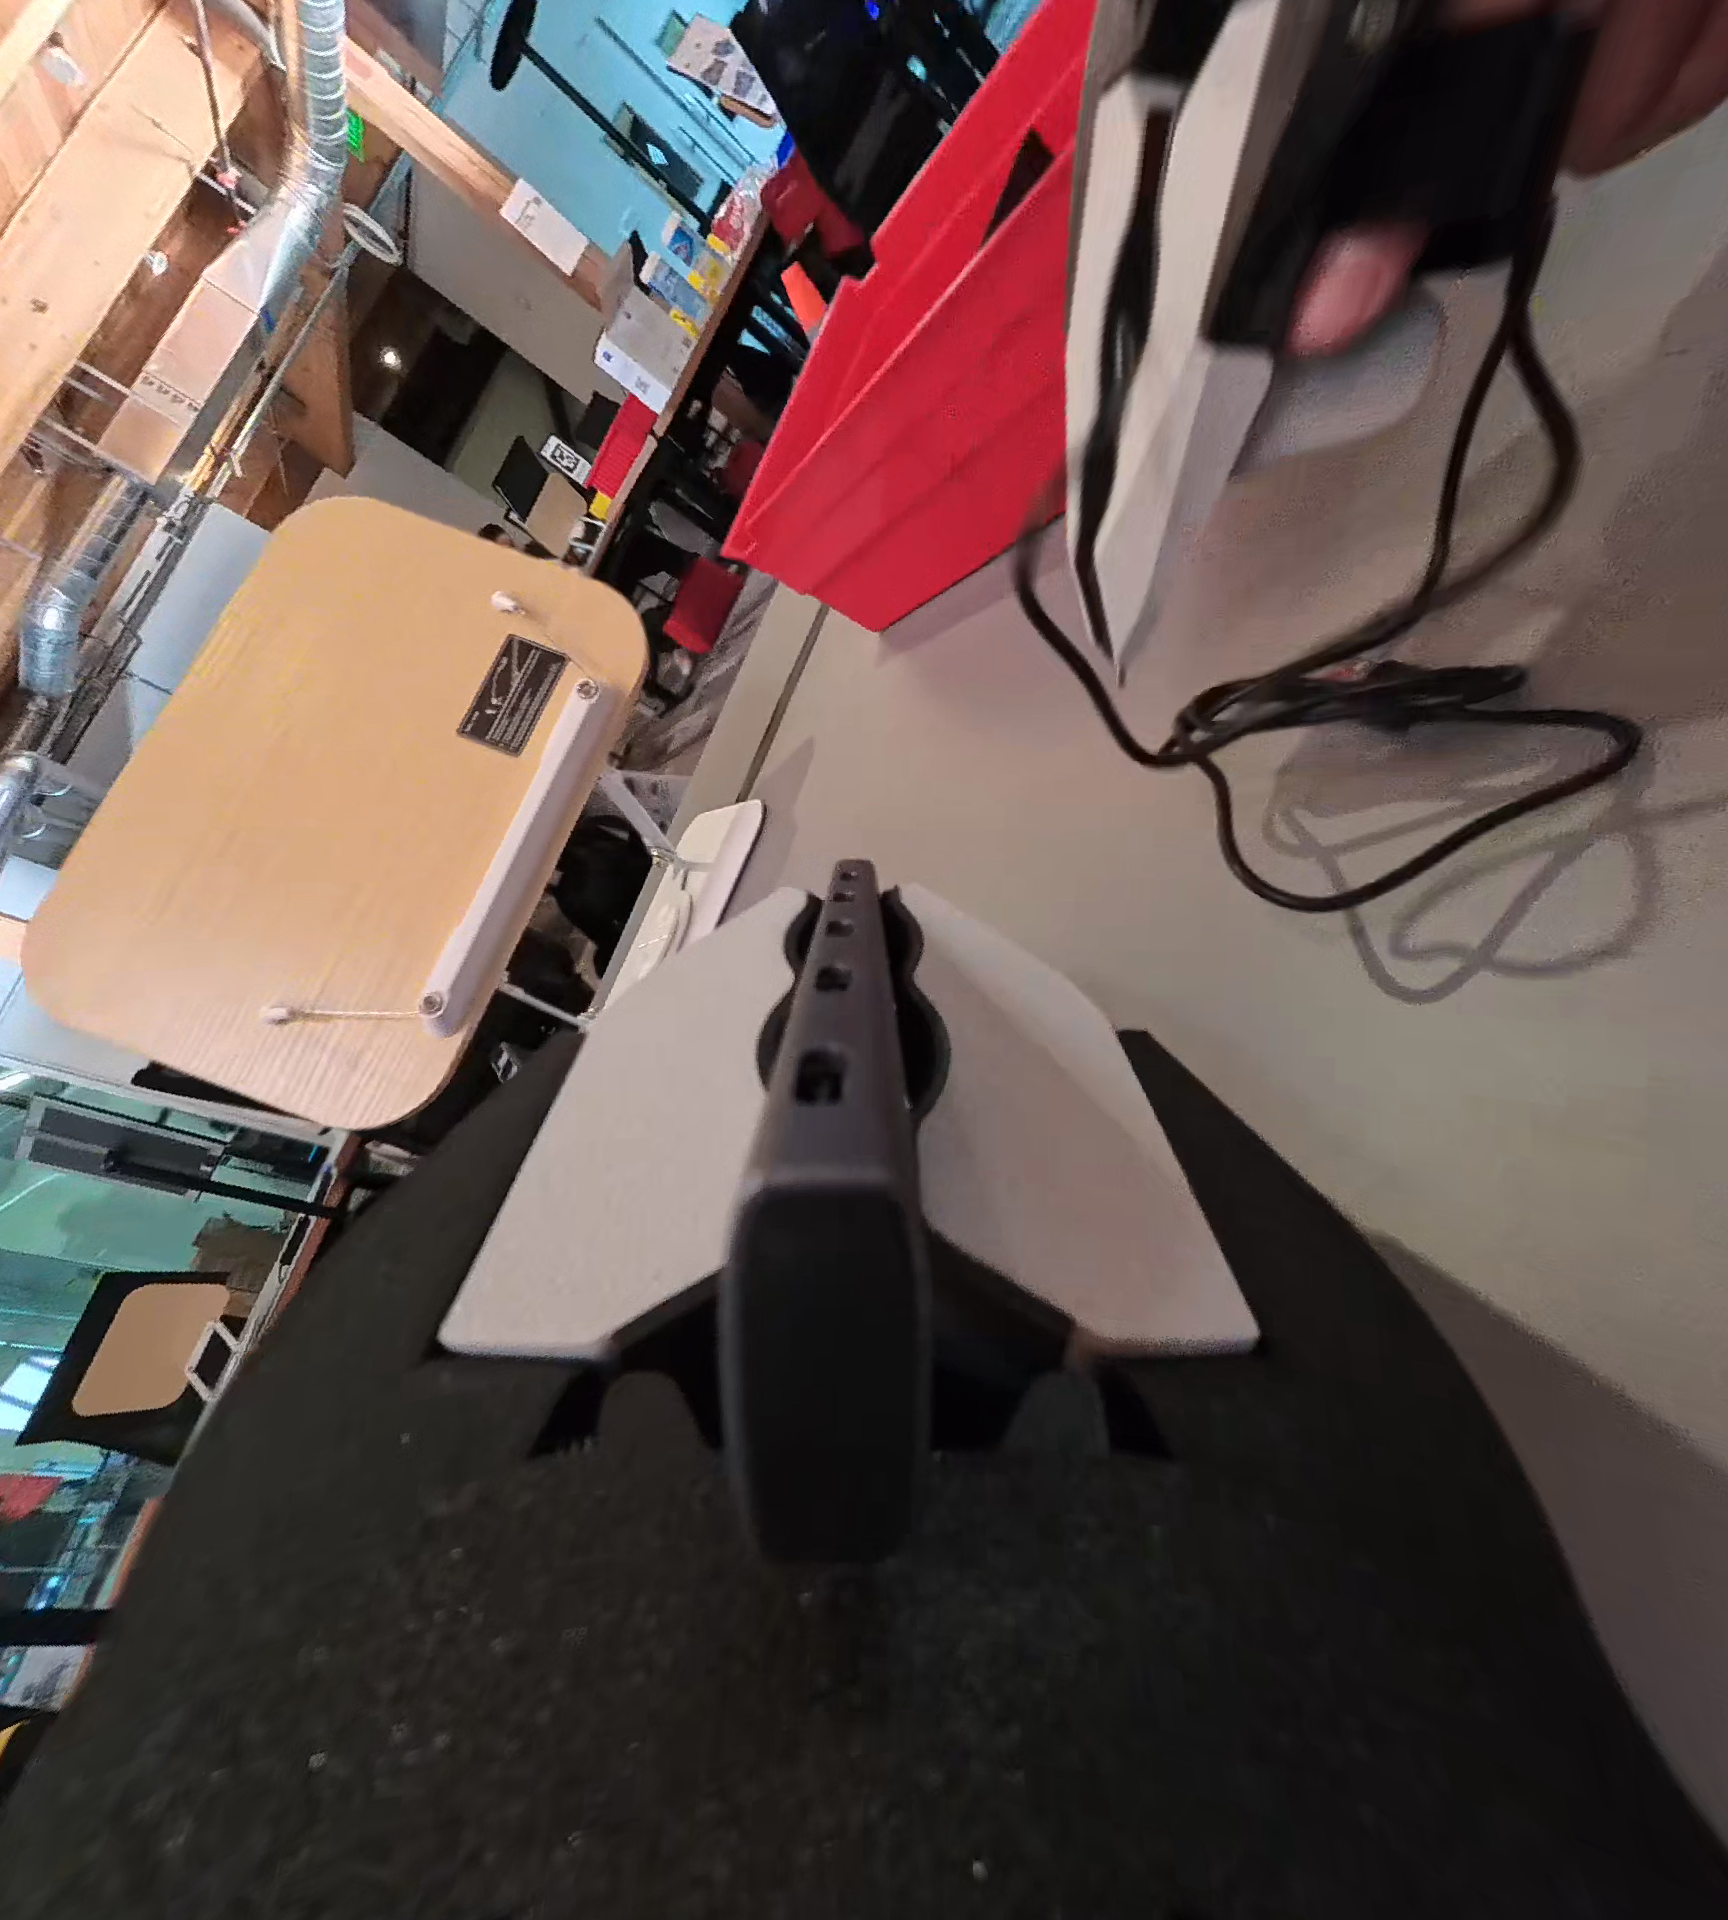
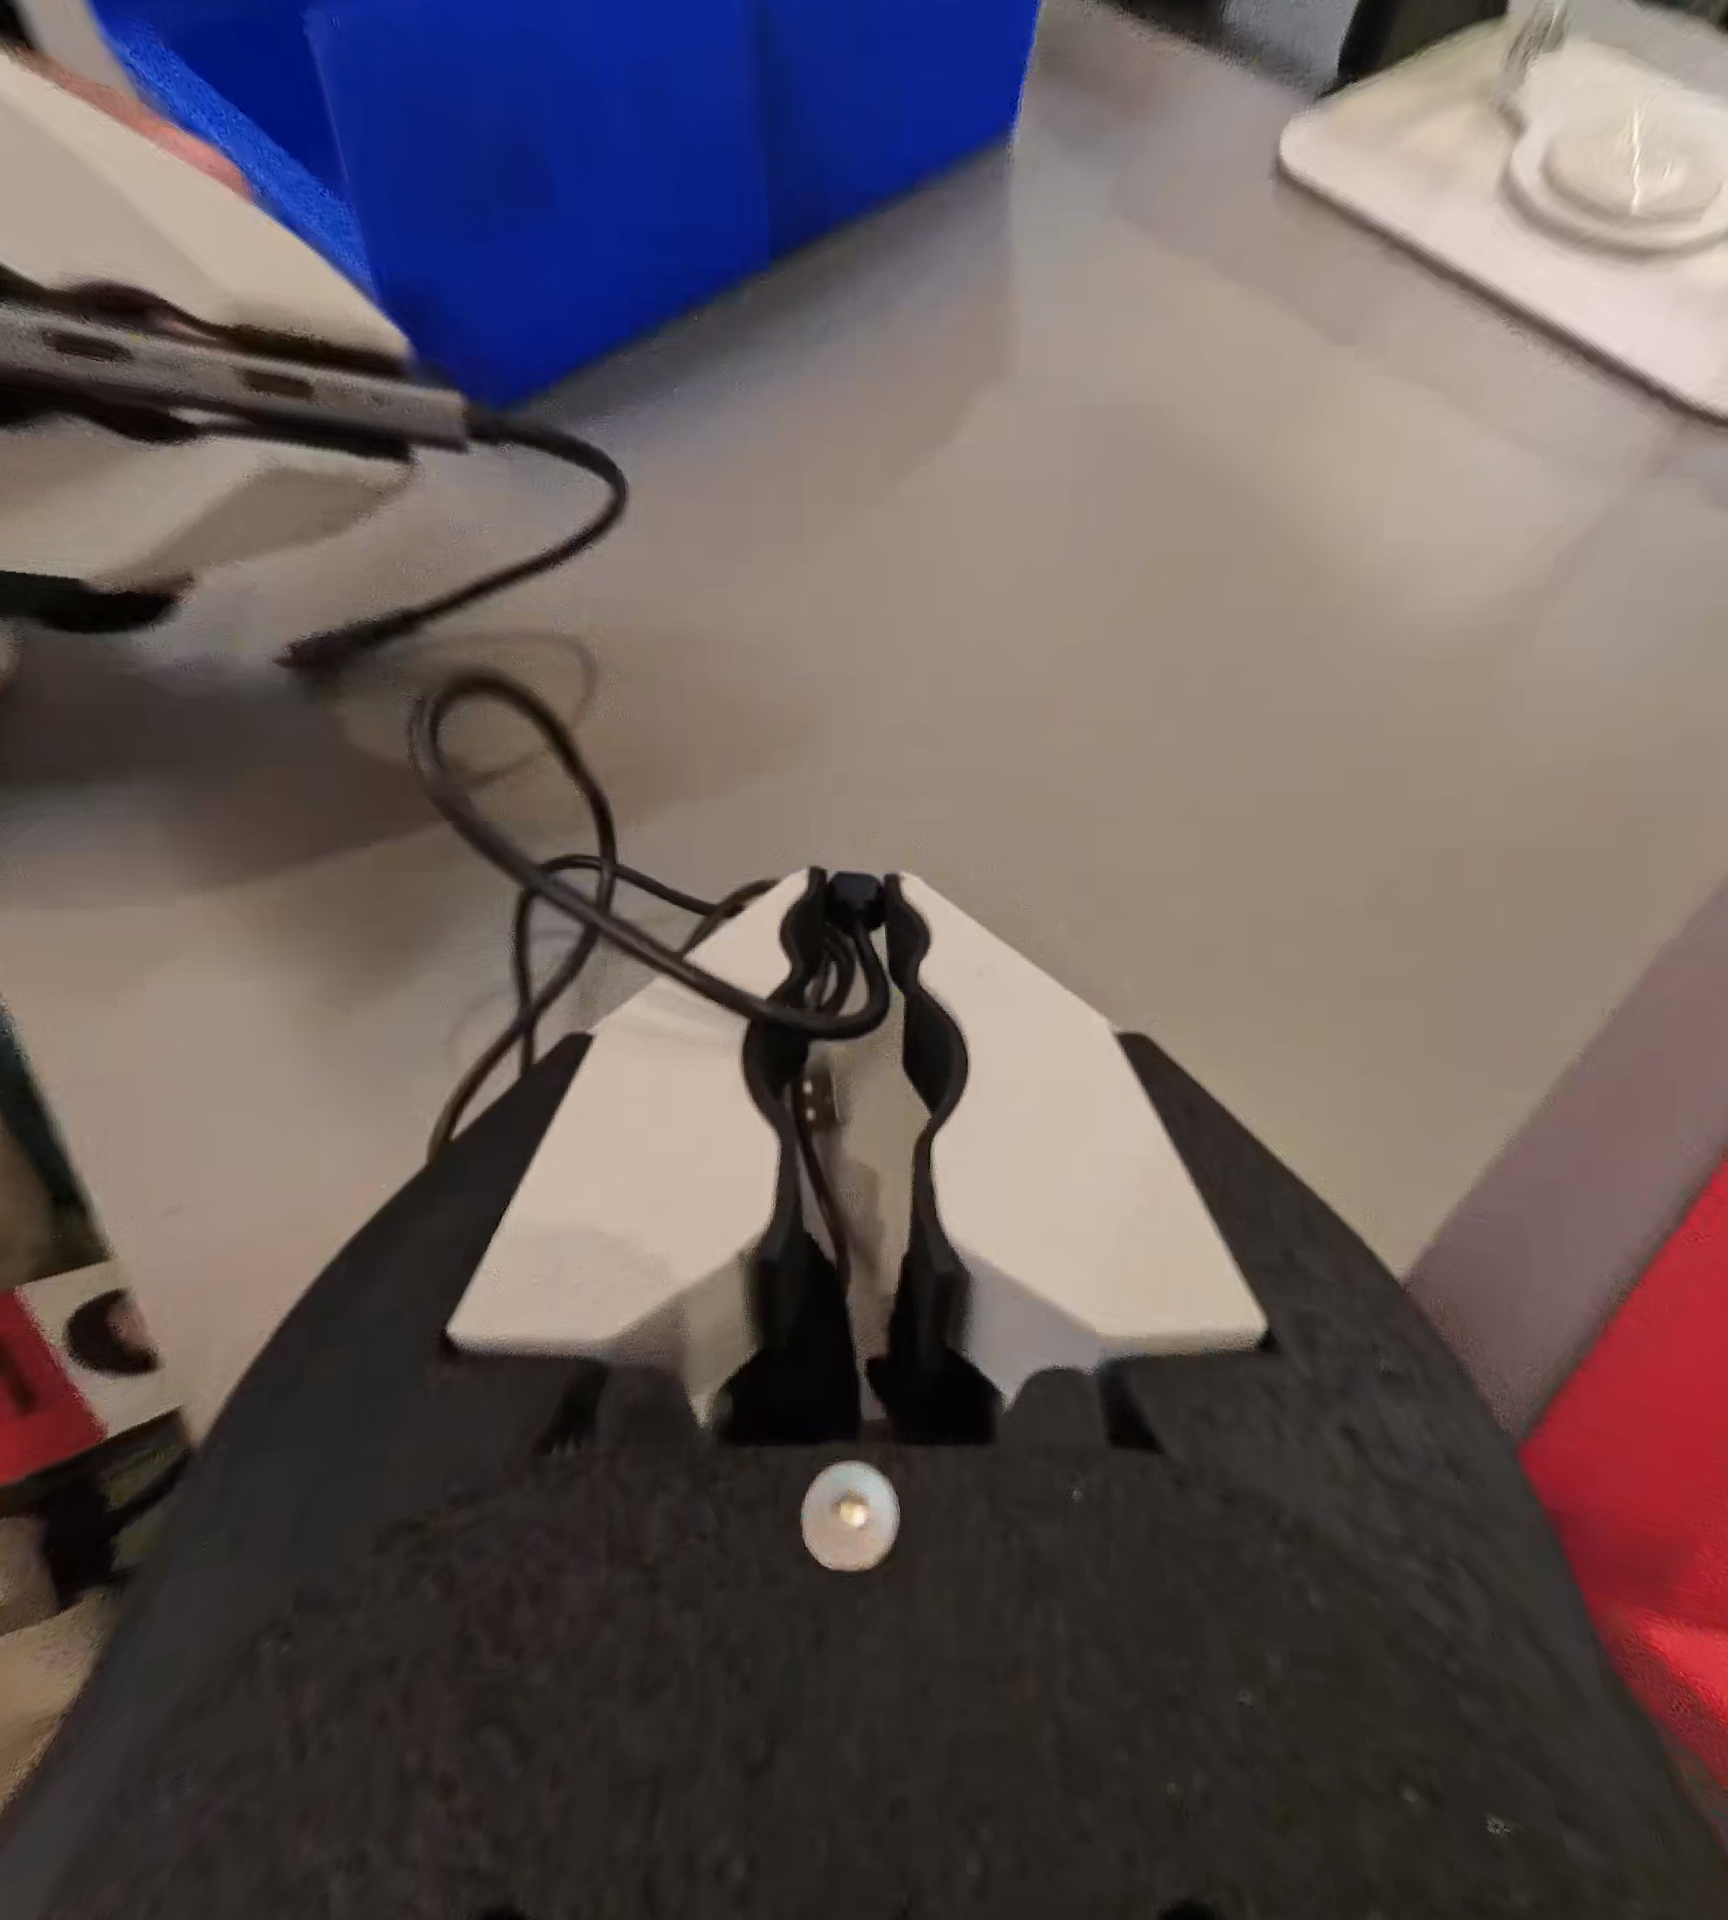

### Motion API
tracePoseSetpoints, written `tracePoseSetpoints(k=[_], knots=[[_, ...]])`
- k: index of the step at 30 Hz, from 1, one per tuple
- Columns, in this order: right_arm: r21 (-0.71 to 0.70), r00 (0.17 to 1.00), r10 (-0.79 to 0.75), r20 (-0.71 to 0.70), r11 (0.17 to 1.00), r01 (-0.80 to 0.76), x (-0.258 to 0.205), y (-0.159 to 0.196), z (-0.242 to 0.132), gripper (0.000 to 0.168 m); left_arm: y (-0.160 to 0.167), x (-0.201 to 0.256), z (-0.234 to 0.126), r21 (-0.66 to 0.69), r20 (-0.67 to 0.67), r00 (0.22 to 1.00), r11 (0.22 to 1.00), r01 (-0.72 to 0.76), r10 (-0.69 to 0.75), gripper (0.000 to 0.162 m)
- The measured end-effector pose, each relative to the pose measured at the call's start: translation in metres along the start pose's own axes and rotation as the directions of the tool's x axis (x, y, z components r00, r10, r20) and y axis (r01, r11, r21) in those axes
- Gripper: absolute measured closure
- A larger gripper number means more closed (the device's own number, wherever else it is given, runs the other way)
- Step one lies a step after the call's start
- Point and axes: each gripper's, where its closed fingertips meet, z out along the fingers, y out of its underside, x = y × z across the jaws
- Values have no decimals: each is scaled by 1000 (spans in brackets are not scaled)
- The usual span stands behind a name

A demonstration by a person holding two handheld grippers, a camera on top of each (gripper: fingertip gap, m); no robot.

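The grey port hub (image 1: 829, 1164) is clenched edge-on in the left claw (image 1: 852, 883) above the grey tabletop (image 1: 1099, 883), while in the right wrist view the right claw (image 2: 852, 881) pinches its black cable (image 2: 569, 831) above mid-tabletop.

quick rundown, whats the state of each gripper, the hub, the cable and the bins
left gripper: shut on the grey port hub
grey port hub: clamped edge-on, held above the table
right gripper: shut on the black cable
black cable: looped, slack, partly on the table
red bins: resting on the table
blue bin: upright on the table
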Motion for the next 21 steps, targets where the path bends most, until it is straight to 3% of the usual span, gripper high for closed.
tracePoseSetpoints(k=[3, 5, 12, 16, 19, 21], knots=[[-91, 997, 9, -71, 996, -15, 8, 15, 19, 157, -3, 7, -1, -22, -26, 1000, 1000, 17, -17, 151], [-155, 995, 1, -99, 988, -17, 17, 22, 21, 141, -6, 8, -7, -28, -37, 998, 998, 57, -58, 151], [-267, 993, -74, -88, 963, 48, 22, 40, -29, 128, -3, 16, -37, -38, -39, 991, 991, 129, -131, 151], [-247, 981, -146, -128, 963, 111, 15, 35, -67, 125, -7, 17, -39, -9, -54, 985, 986, 165, -166, 152], [-176, 964, -153, -216, 978, 115, 20, 18, -95, 125, -20, 17, -43, 66, -130, 939, 942, 329, -319, 152], [-58, 971, -132, -198, 991, 123, 9, -3, -103, 125, -36, 15, -48, 131, -221, 875, 876, 465, -431, 152]])
